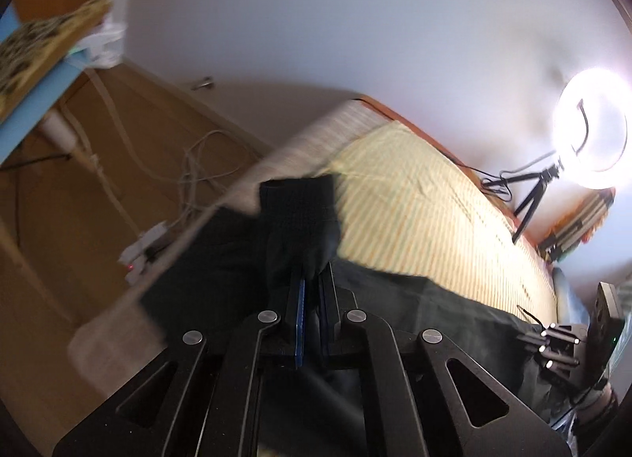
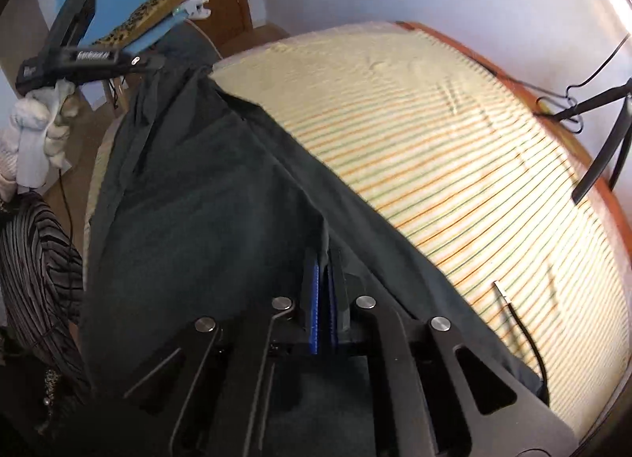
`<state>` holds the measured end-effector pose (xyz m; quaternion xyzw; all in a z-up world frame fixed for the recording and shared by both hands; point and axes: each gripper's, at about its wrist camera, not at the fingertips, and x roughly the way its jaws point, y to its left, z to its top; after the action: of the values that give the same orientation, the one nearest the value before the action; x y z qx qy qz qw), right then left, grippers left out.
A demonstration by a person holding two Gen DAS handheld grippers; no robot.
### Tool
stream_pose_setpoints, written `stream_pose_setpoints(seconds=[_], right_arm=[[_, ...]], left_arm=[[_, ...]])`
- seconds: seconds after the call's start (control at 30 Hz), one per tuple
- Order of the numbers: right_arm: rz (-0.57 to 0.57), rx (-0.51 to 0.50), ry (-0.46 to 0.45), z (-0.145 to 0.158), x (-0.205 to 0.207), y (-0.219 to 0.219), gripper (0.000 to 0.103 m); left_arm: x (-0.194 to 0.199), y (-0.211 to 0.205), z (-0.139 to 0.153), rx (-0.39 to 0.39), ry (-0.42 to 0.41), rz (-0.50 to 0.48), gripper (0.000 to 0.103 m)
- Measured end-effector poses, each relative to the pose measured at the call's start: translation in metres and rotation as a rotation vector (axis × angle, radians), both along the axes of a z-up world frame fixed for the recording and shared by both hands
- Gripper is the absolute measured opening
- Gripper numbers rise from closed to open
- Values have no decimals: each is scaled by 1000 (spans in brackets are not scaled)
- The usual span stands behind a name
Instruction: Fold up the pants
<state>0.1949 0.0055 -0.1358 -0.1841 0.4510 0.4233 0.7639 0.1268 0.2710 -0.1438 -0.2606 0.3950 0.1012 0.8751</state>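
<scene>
Gripping pants (image 2: 205, 196), both tools clamped.

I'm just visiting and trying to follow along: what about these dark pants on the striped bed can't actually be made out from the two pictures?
- Pants: near end cut off by the right gripper frame, right wrist view.
- Fabric in the left gripper: motion blur hides which part it is, left wrist view.
- Bed near corner: smeared, left wrist view.
- Ring light: glare washes out its surroundings.
</scene>
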Motion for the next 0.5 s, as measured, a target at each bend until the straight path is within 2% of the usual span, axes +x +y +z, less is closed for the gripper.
stream_pose_setpoints(seconds=[0.1,0.2,0.23,0.33,0.43,0.5], right_arm=[[-24,4,-23,8,0,-4,4],[-36,1,-27,11,1,-5,4],[-39,-2,-32,12,1,-4,4],[-48,-12,-45,15,0,-2,4],[-44,-1,-65,26,-2,-1,4],[-60,-12,-94,33,0,-1,4]], left_arm=[[-19,16,-9,-9,40,27,6],[-31,27,-17,-65,55,38,31],[-33,30,-20,-79,59,43,34],[-39,40,-26,-82,76,83,34],[-38,50,-34,-140,77,119,36],[-36,52,-40,-147,91,122,36]])
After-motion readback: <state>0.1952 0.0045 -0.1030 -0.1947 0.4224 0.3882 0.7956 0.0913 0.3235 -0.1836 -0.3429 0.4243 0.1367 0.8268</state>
